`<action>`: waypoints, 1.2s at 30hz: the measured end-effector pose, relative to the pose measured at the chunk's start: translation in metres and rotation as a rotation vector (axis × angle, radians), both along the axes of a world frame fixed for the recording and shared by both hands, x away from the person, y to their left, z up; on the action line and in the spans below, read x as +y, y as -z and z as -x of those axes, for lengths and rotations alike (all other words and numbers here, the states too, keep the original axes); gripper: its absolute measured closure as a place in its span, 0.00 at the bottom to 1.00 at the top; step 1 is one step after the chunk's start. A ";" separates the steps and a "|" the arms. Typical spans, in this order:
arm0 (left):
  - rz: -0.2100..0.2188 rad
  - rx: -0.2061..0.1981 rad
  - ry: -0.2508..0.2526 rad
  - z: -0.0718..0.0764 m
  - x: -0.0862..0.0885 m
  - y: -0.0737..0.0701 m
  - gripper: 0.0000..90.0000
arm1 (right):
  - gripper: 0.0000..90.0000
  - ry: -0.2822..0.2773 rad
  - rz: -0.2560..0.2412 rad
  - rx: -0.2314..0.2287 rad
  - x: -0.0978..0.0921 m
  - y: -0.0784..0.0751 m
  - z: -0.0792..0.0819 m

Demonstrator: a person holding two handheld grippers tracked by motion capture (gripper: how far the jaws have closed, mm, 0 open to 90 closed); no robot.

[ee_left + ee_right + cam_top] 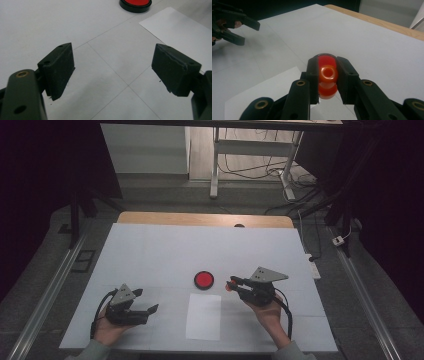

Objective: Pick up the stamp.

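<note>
Glossy translucent orange ring (327,78) clamped between right gripper (327,82) fingers; left gripper (113,68) fingers spread.

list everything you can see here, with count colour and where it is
round disc: 1, red with a black rim, mid table, past the paper
paper sheet: 1, white, near edge, between the two hands
orange-red ring piece: 1, clamped in the right tool
table: 1, white top, wood strip at the far edge
desk legs: white, on the floor beyond the table, with cables
left tool: 1, black, open, over the near left
right tool: 1, black, shut on the ring piece, right of the disc
</note>
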State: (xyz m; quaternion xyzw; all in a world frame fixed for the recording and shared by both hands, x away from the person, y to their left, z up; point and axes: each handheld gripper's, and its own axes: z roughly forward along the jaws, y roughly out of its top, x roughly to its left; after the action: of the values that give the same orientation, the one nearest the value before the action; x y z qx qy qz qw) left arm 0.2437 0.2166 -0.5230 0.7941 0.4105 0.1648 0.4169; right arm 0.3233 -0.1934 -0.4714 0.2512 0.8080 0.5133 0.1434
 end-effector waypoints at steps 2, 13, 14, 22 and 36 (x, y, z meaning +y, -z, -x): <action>0.003 -0.002 -0.002 0.000 0.000 0.000 0.21 | 0.80 -0.005 -0.003 -0.001 0.002 0.000 0.001; -0.003 -0.003 -0.001 0.001 -0.001 -0.001 0.21 | 0.80 -0.059 0.002 0.006 0.017 0.000 0.010; -0.002 -0.003 0.000 0.001 -0.002 -0.001 0.21 | 0.80 -0.063 0.003 0.007 0.018 0.001 0.010; -0.002 -0.007 0.002 0.001 -0.002 -0.002 0.20 | 0.80 -0.103 -0.007 0.028 0.030 0.004 0.015; 0.000 -0.006 0.003 0.001 -0.002 -0.002 0.20 | 0.80 -0.152 -0.028 0.066 0.044 0.009 0.021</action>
State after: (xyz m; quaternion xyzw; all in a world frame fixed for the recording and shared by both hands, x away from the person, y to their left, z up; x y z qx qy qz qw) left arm 0.2425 0.2150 -0.5212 0.7940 0.4081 0.1667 0.4186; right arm 0.3027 -0.1494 -0.4805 0.2075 0.8219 0.5253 0.0739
